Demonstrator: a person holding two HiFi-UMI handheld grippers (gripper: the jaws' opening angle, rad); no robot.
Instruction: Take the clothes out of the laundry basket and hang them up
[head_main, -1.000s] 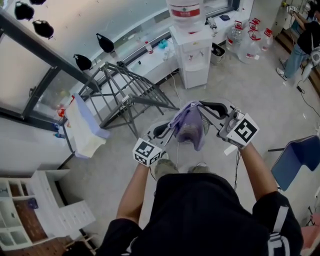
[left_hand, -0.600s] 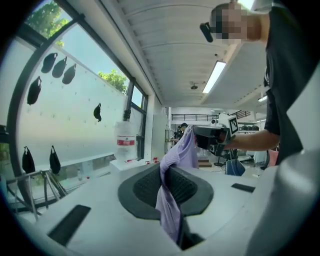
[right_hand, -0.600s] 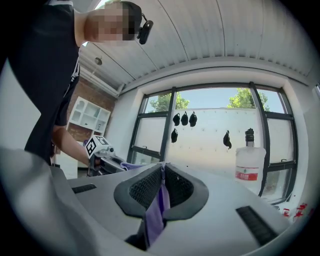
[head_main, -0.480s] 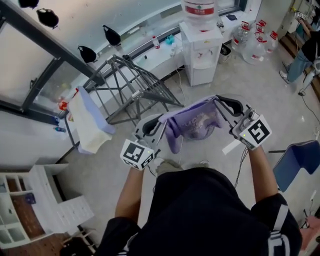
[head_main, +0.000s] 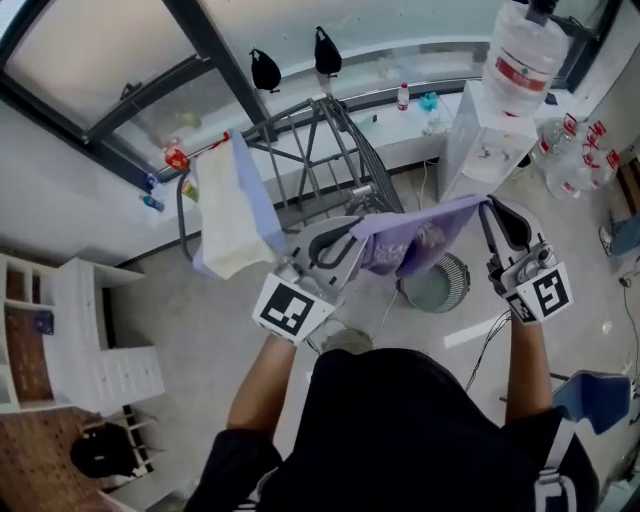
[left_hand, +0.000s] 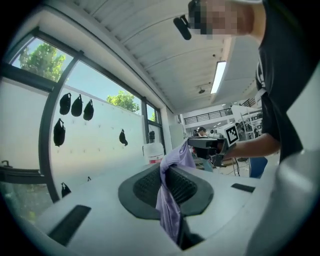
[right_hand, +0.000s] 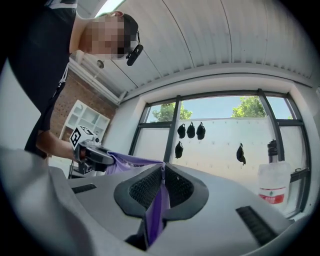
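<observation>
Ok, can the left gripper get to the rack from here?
Probably yes: the rack stands just beyond the left gripper with nothing between, though it and the right gripper are shut on the purple garment.

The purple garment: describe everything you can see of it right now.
The purple garment is thin, soft lilac cloth, held up in the air and stretched nearly level between both grippers. The left gripper, whose jaws have just been closing, pinches one edge. The right gripper is shut on the opposite edge. The middle sags in loose folds. It is near the drying rack and seems to touch nothing else.
</observation>
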